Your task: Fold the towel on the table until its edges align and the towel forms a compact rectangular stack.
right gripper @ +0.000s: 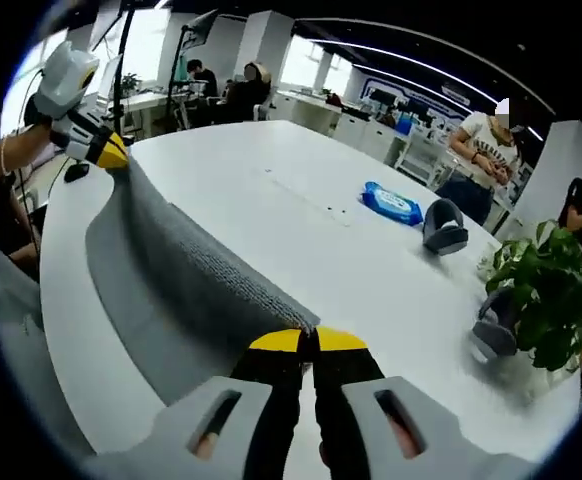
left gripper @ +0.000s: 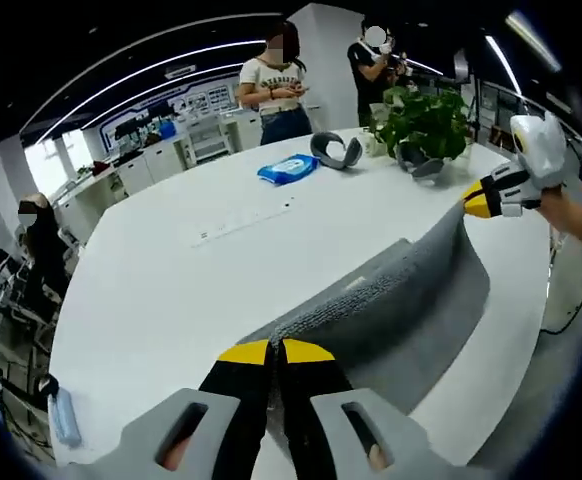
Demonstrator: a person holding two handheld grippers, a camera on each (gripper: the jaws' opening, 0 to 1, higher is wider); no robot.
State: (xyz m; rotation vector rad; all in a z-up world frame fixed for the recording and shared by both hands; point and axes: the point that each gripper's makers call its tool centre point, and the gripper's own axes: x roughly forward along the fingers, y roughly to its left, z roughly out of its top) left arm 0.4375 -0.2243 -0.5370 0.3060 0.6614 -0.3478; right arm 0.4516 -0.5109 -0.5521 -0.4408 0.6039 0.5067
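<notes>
towel: grey towel (left gripper: 401, 300), stretched between the two tongs along the near edge of the white surface (left gripper: 171, 280); upper fold edge lifted taut, lower layer lying flat on the surface
left tongs: left tongs (left gripper: 276, 352), yellow tips pressed together, pinching one corner of the towel; in the right gripper view they (right gripper: 111, 152) sit at the far end of the towel (right gripper: 191, 270), held by a person's hand (right gripper: 56, 105)
right tongs: right tongs (right gripper: 308, 341), tips pressed together on the opposite corner of the towel; in the left gripper view they (left gripper: 476, 200) hold the far end raised off the surface
towel shape: folded lengthwise, long narrow strip, edge between the tongs roughly straight
containers: blue wipes pack (left gripper: 288, 168) flat on the surface, closed, contents not visible; plant pot (left gripper: 421, 162) hidden mostly by leaves, holds the green plant (left gripper: 426, 120)
other on surface: dark headset (left gripper: 333, 150) just beside the wipes pack; white power strip (left gripper: 241, 220) lying mid-surface, well apart from the towel
right gripper view: wipes pack (right gripper: 391, 203), headset (right gripper: 445, 228), plant (right gripper: 551, 300) along the far side of the surface (right gripper: 271, 200)
background: people standing (left gripper: 271, 85) beyond the surface, one seated at the far left; office benches behind
</notes>
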